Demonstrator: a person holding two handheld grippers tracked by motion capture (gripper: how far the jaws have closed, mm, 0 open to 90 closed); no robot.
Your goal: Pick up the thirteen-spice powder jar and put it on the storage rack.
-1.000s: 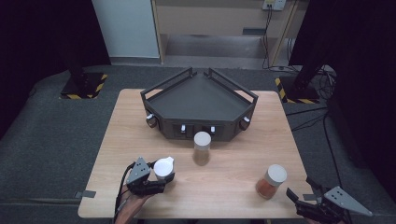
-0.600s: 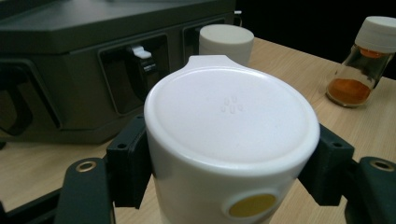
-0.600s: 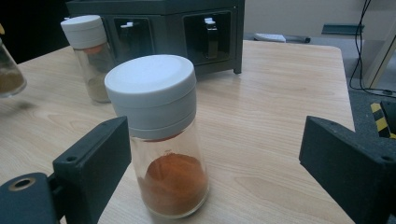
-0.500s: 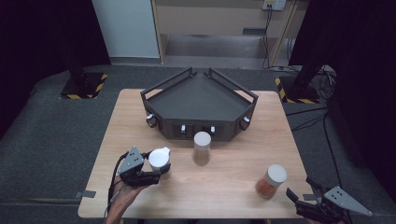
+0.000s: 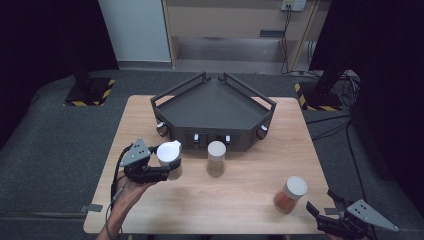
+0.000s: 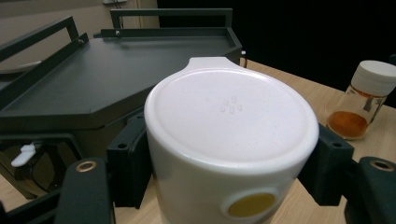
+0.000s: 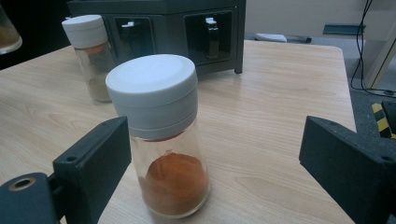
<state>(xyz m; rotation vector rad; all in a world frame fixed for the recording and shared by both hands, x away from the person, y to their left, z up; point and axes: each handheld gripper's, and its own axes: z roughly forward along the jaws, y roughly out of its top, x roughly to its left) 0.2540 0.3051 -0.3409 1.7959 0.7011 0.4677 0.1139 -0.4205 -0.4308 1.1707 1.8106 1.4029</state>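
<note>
Three jars are in sight. The white-lidded jar sits left of centre in the high view, clamped between the jaws of the left gripper and apparently lifted off the wood, though the angle makes that uncertain. A second jar stands mid-frame before the one dark tray. The orange-powder jar stands lower right, near the right gripper, whose jaws gape wide. One wooden table stands on grey carpet.

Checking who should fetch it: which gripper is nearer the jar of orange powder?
Right. The right gripper sits open just beside the orange powder jar, apart from it; the left gripper holds a white jar across the table.
</note>
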